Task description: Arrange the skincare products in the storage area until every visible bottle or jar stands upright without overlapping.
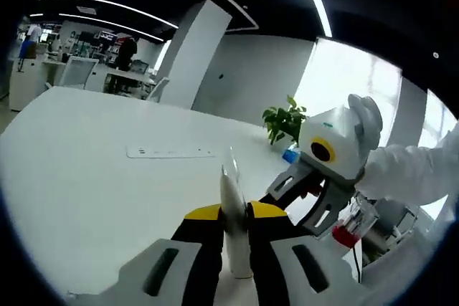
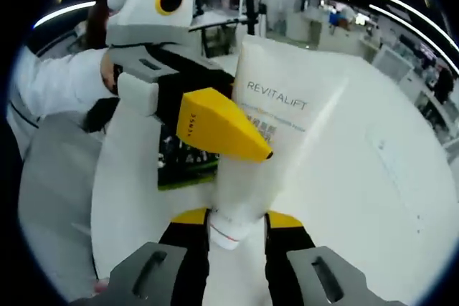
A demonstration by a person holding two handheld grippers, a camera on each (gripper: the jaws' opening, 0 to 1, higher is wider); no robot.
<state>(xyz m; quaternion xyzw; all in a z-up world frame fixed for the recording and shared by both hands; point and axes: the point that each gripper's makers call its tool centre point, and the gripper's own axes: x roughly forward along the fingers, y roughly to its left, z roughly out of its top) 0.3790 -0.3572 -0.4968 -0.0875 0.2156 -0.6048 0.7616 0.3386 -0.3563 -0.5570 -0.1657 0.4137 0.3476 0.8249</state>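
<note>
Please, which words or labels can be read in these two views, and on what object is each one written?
"REVITALIFT": on the white tube held in the right claw.
Smaller print under it on the tube: too blurred to read.
Small vertical lettering on the left claw's yellow tip: unreadable.

Big white table (image 1: 93, 191), green plant (image 1: 285, 121) by a bright window (image 1: 344, 80), long ceiling lights (image 1: 107, 6), desks far back.

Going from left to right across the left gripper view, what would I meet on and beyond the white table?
White power strip → white squeeze tube held edge-on → green potted plant → the white right gripper → clear bottle with red liquid.
</note>
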